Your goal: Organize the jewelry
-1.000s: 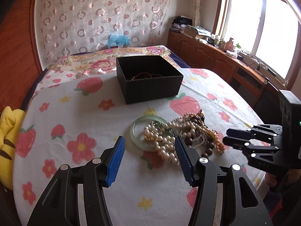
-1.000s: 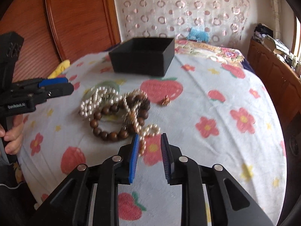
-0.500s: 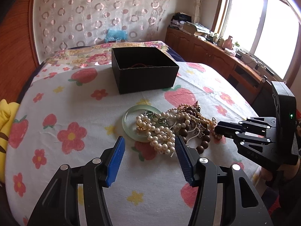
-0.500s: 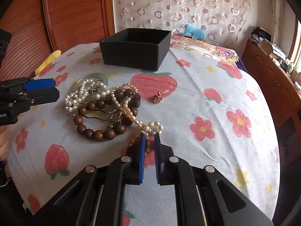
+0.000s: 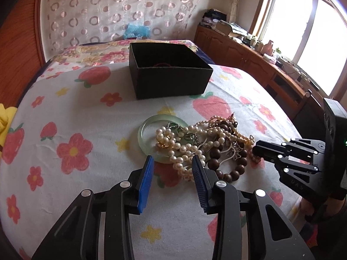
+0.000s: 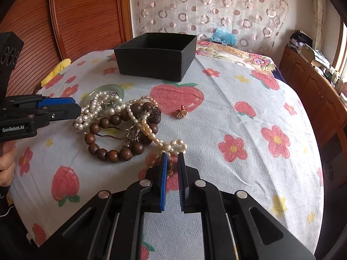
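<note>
A tangled heap of jewelry lies on the flowered cloth: white pearl strands [image 5: 184, 151] [image 6: 95, 110], a brown wooden bead bracelet [image 5: 229, 171] [image 6: 112, 151], a pale green bangle [image 5: 149, 130] [image 6: 108, 88] and a peach bead strand [image 6: 173, 145]. A small gold piece [image 6: 181, 113] lies apart to the right. An open black box [image 5: 169, 73] [image 6: 156, 58] stands behind, with a dark red item inside. My left gripper [image 5: 173, 169] [image 6: 76, 108] is open at the heap's near edge. My right gripper [image 6: 172, 162] [image 5: 256, 149] is nearly shut around the peach strand's end; I cannot tell if it grips.
The bed's floral quilt [image 5: 97, 52] lies behind the box. A wooden headboard [image 6: 86, 15] stands at the left. A yellow plush [image 5: 6, 117] sits at the cloth's left edge. Wooden cabinets [image 5: 249, 58] with clutter run under the window at the right.
My left gripper's jaws have narrowed and it has moved closer to the pearls. My right gripper has narrowed since a second ago and sits at the peach strand's end.
</note>
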`<state>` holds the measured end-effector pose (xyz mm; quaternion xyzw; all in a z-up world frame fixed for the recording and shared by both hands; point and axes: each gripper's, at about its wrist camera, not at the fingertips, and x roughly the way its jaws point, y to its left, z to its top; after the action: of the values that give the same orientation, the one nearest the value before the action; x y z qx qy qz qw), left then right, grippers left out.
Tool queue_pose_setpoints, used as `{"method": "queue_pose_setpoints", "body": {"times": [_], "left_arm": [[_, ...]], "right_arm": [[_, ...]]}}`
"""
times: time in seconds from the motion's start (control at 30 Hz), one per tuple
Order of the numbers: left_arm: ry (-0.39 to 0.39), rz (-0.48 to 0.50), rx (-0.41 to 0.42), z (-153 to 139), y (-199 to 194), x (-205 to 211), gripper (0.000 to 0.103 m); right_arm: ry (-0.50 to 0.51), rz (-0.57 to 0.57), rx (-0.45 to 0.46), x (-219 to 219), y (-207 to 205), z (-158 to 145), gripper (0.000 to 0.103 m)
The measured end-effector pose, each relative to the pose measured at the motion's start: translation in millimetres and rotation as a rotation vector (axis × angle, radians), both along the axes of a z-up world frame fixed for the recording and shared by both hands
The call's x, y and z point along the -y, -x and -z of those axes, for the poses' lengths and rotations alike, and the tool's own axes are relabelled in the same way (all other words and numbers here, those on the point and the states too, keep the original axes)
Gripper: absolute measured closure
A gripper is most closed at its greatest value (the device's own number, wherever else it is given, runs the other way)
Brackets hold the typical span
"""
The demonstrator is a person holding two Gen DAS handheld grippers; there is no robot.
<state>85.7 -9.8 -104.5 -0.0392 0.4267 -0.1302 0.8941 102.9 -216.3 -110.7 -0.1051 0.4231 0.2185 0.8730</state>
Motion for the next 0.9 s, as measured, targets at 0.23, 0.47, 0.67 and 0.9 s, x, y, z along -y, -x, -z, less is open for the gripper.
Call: {"method": "queue_pose_setpoints", "body": {"times": [0.23, 0.47, 0.67, 0.9], "left_arm": [[0.001, 0.001, -0.021, 7, 5, -2, 0.069], [0.077, 0.028, -0.036, 8, 5, -2, 0.09], [0.086, 0.035, -0.024, 7, 7, -1, 0.103], [0.071, 0.016, 0.065, -19, 15, -9, 0.103]], "right_arm": [[0.0, 0.0, -0.001, -1, 0, 0, 0.093], [-0.003, 0.0, -0.002, 0, 0, 0, 0.093], [-0.005, 0.0, -0.003, -1, 0, 0, 0.092], [-0.004, 0.0, -0.002, -1, 0, 0, 0.092]]}}
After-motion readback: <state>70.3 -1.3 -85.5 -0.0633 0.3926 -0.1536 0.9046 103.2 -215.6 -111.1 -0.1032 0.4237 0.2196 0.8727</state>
